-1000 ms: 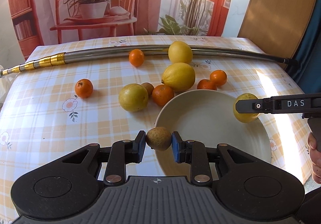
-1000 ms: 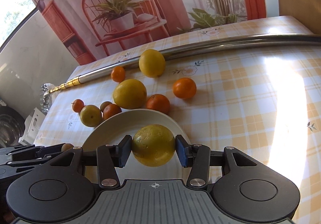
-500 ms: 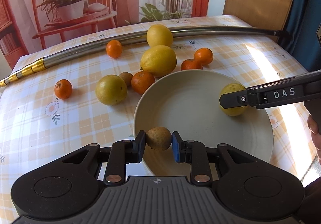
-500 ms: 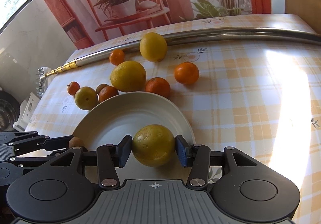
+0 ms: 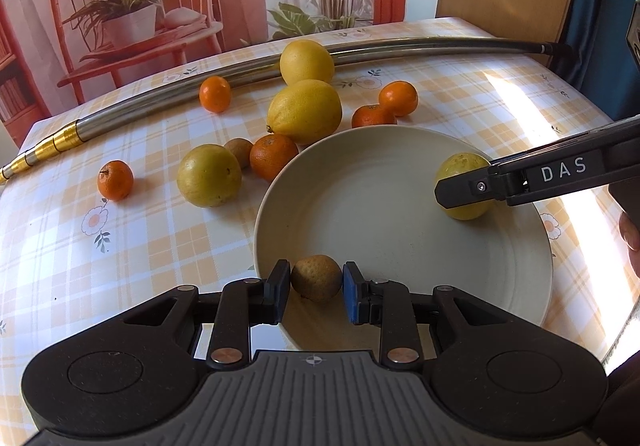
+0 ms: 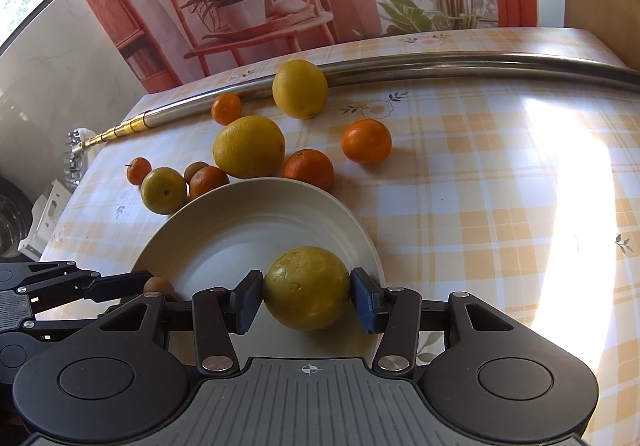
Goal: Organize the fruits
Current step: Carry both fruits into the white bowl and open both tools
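A cream plate (image 5: 380,206) sits on the checked tablecloth. My left gripper (image 5: 316,283) is shut on a small brown fruit (image 5: 316,277) just inside the plate's near rim. My right gripper (image 6: 307,289) is shut on a yellow-green round fruit (image 6: 307,288) low over the plate (image 6: 248,230). In the left wrist view that fruit (image 5: 464,186) is over the plate's right side, and I cannot tell whether it touches. Loose fruit lies behind the plate: two large lemons (image 5: 305,111) (image 5: 306,61), a yellow-green fruit (image 5: 209,175), several oranges and a second small brown fruit (image 5: 239,152).
A long metal pole (image 5: 400,48) with a gold end lies across the back of the table behind the fruit. A printed backdrop hangs beyond it. Part of a hand (image 5: 630,226) shows at the right edge. The table's right edge is close to the plate.
Both grippers have moved in over the plate with their fruits still held. The left one went forward and right, from the plate's left rim to inside it. The right one came lower.
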`<state>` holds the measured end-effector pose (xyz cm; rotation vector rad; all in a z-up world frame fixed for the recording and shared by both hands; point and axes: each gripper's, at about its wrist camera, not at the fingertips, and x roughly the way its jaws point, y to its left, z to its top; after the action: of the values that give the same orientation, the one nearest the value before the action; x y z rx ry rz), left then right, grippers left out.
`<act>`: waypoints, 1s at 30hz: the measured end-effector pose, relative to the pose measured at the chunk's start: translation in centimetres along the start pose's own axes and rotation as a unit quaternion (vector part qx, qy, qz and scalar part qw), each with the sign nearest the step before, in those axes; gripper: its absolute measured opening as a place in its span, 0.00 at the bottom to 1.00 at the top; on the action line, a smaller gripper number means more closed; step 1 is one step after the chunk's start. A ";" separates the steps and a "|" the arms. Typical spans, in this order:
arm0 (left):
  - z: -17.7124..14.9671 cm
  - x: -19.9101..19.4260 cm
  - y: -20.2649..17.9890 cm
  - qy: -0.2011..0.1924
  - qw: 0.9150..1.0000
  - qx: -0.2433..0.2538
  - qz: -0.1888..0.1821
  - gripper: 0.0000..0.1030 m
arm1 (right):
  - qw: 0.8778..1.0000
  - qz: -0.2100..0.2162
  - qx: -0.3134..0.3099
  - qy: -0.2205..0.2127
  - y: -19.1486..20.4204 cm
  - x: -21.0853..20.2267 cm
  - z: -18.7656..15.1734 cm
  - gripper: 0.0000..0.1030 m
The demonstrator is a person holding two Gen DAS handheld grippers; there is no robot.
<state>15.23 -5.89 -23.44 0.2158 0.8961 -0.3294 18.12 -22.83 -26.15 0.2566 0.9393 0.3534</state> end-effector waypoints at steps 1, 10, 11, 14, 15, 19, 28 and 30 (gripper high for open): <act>0.0 0.0 -0.1 -0.001 1.000 0.001 0.001 0.29 | 1.000 0.000 0.000 0.000 0.0 0.0 0.0 0.44; -0.3 -0.2 -0.1 -0.006 1.000 -0.006 0.002 0.30 | 1.000 0.000 0.000 -0.001 0.0 0.0 0.0 0.45; -0.3 -0.3 -0.1 -0.007 1.000 -0.007 0.001 0.30 | 1.000 0.000 0.000 -0.001 0.1 0.0 0.0 0.45; -0.3 -0.3 0.1 -0.007 1.000 -0.009 0.001 0.30 | 1.000 0.000 0.000 -0.001 0.1 0.0 0.0 0.45; -0.3 -0.3 0.1 -0.008 1.000 -0.010 0.001 0.30 | 1.000 0.000 0.000 -0.001 0.1 0.0 0.0 0.45; -0.3 -0.3 0.1 -0.009 1.000 -0.012 0.000 0.31 | 1.000 0.001 0.000 -0.004 0.2 0.0 0.0 0.50; -0.2 -1.0 0.4 -0.033 0.999 -0.018 -0.005 0.43 | 0.999 -0.001 -0.010 -0.039 0.6 -1.3 0.6 0.52; 0.0 -1.3 0.7 -0.038 0.999 -0.025 -0.010 0.43 | 0.999 -0.005 -0.013 -0.047 0.5 -1.6 0.9 0.52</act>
<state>14.72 -4.97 -22.38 0.1479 0.8303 -0.3309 17.93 -23.06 -24.30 0.2433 0.8423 0.3417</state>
